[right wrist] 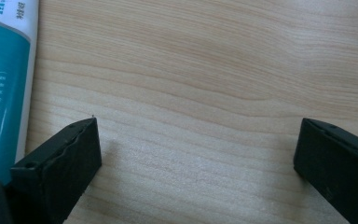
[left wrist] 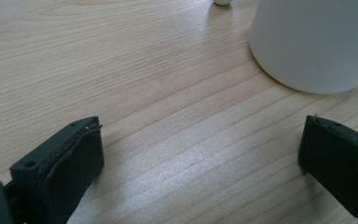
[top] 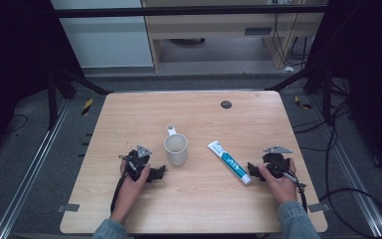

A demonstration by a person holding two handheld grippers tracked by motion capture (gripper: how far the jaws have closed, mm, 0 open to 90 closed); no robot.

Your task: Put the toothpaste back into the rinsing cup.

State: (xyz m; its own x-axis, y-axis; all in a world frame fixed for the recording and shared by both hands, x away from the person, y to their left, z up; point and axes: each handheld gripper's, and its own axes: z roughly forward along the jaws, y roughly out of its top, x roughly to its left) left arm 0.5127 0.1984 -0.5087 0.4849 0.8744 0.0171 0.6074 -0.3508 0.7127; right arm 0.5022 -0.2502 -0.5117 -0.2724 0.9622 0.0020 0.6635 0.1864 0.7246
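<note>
Pale wood table [top: 199,209] on grey floor [top: 25,149], mug [top: 175,149] & toothpaste tube [top: 229,162] btwn left tongs [top: 160,173] and right tongs [top: 250,172], both spread, empty.

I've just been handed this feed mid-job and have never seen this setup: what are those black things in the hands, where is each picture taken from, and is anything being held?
There is no robot arm here. A person sits at a wooden table and holds a hand-operated two-jaw gripper in each hand: the left gripper and the right gripper.

The high view looks down from above the person's side. The other two pictures come from cameras riding on each gripper, looking along its black jaws.

On the table stand a white mug, handle pointing away from the person, and a teal and white toothpaste tube lying flat. A small dark round spot sits near the far edge.

Nothing is held. Both grippers have their jaws wide apart over bare wood: the left one near the mug, the right one beside the tube.
</note>
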